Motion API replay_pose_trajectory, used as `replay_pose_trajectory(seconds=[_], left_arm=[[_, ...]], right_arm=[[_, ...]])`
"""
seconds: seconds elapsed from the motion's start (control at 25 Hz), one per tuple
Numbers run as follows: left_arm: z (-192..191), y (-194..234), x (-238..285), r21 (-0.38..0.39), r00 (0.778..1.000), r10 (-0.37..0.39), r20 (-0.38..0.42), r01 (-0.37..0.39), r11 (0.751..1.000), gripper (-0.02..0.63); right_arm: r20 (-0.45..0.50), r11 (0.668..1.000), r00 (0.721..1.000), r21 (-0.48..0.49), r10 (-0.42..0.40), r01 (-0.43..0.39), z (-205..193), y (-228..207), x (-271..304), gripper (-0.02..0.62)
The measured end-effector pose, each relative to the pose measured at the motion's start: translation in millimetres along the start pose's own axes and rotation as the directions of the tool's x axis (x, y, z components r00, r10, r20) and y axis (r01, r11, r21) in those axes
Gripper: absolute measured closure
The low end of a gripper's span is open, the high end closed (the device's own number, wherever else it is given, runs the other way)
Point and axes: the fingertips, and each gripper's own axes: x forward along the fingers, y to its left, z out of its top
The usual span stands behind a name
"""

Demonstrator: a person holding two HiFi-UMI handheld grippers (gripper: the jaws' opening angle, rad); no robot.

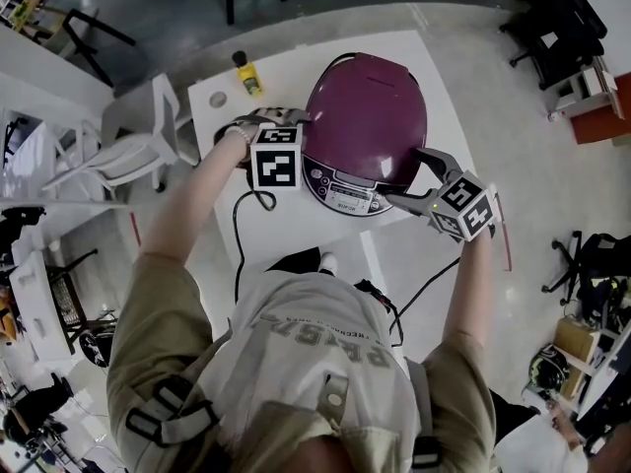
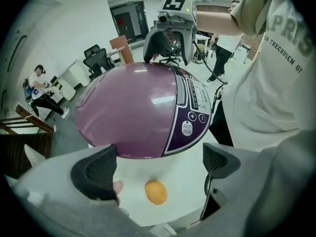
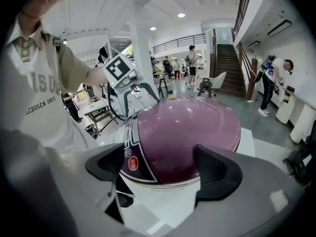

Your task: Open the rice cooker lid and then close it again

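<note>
The purple rice cooker stands on the white table with its lid down; its control panel faces me. My left gripper is at the cooker's left side, open, with nothing between its jaws. In the left gripper view the cooker fills the space just ahead of the open left gripper. My right gripper is at the cooker's right front, also open. The right gripper view shows the cooker close beyond the spread right gripper, not touching it.
A small orange ball lies on the table below the left jaws. A yellow bottle and a white disc sit at the table's far left. A black cable runs off the front edge. A white chair stands at the left.
</note>
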Motion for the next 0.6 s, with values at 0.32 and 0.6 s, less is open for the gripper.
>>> replay_pose_trajectory(seconds=[0.32, 0.6], left_arm=[[6, 3, -8, -0.089, 0.995, -0.02, 0.097, 0.029, 0.996, 0.051], [9, 6, -30, -0.201, 0.974, 0.065, 0.218, -0.021, 0.979, 0.051]], right_arm=[[0.081, 1.0, 0.996, -0.02, -0.022, 0.024, 2, 1, -3, 0.15], [0.254, 0.993, 0.961, 0.004, -0.113, 0.116, 26, 5, -17, 0.15]])
